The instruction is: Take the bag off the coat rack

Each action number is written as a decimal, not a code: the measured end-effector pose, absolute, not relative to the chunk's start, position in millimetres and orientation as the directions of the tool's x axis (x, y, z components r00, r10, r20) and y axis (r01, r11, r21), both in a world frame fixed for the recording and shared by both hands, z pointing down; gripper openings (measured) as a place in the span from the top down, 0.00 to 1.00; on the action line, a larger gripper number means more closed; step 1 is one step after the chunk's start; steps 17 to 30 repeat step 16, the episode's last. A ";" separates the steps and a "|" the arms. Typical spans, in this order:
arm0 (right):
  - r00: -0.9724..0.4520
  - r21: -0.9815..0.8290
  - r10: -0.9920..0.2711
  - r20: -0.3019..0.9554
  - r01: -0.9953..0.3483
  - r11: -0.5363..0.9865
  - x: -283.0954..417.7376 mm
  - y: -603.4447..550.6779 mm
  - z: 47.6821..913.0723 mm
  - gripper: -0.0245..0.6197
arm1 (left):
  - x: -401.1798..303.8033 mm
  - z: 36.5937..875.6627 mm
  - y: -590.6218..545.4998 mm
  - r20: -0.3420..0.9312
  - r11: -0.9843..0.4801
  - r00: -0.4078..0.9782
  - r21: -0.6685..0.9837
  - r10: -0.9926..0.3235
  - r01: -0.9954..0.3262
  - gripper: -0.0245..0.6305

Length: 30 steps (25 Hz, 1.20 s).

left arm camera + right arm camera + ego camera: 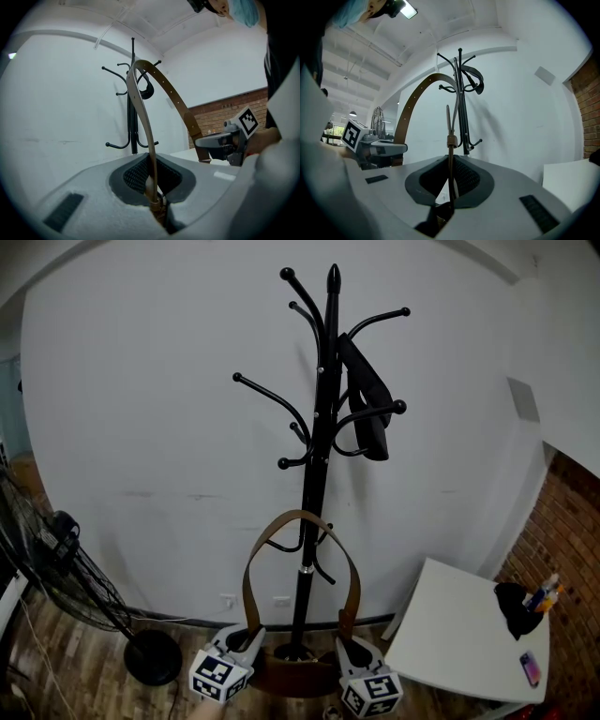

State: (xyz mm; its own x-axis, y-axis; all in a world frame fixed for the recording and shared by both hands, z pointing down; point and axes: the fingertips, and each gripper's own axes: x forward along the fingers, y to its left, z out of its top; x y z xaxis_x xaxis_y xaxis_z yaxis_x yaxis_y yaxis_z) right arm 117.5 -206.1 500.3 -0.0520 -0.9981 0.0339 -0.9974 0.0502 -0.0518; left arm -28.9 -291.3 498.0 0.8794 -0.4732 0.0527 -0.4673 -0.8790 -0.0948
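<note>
Brown bag (295,679) held by its strap (300,515)
My left gripper (246,641) and right gripper (349,645) each pinch a strap end just above the bag; the strap arches up before the coat rack (323,427) pole, by its lower hooks.

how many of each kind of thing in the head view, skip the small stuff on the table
grippers: 2 (left gripper, right gripper)
coat rack: 1
brown bag: 1
black item hung on the rack: 1
fan: 1
white table: 1
total: 7
</note>
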 end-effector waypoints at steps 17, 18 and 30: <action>-0.037 -0.061 -0.999 0.031 -0.998 0.035 122.4 -210.9 504.0 0.92 | -29.6 507.1 -291.1 0.074 -0.878 0.876 -0.081 -0.477 -0.472 0.94; -0.037 -0.061 -0.999 0.031 -0.998 0.035 122.4 -210.9 504.0 0.92 | -29.6 507.1 -291.1 0.074 -0.878 0.876 -0.081 -0.477 -0.472 0.94; -0.037 -0.061 -0.999 0.031 -0.998 0.035 122.4 -210.9 504.0 0.92 | -29.6 507.1 -291.1 0.074 -0.878 0.876 -0.081 -0.477 -0.472 0.94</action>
